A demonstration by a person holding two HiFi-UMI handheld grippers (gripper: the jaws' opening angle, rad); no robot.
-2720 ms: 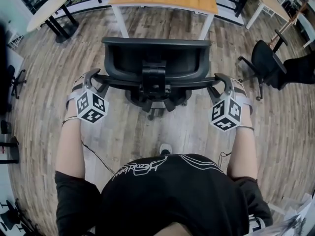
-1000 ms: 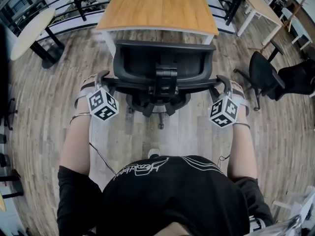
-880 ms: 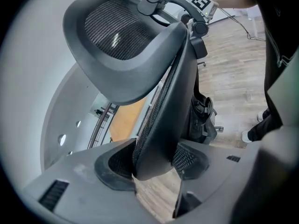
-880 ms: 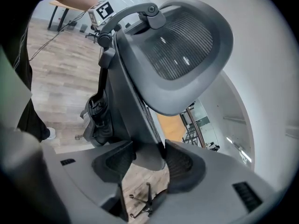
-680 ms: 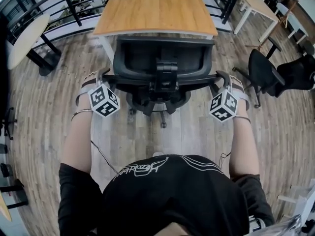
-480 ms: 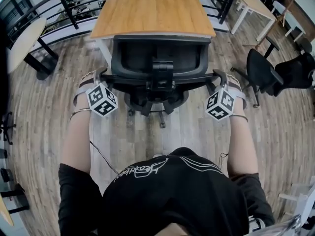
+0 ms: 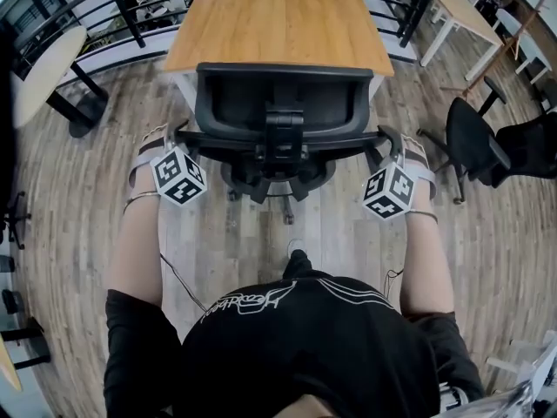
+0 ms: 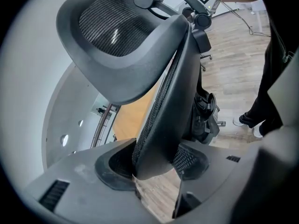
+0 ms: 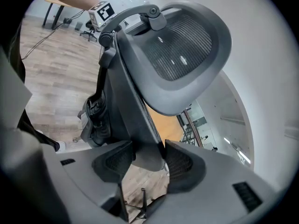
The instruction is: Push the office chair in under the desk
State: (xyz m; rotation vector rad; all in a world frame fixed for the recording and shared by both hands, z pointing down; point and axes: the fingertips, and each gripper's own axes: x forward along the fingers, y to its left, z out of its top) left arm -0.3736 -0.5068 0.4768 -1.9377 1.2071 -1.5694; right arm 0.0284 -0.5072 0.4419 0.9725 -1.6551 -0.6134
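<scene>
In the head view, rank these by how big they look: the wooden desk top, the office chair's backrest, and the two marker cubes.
Largest: desk top.
Next: chair backrest.
Smallest: marker cubes, left and right. These two look alike, so I give no order between them.

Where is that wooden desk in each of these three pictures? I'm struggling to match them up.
Head view: the wooden desk is at top centre, beyond the chair backrest.
Left gripper view: an orange sliver just left of the backrest.
Right gripper view: an orange sliver just right of the backrest.
Shared landmark: the chair backrest.
</scene>
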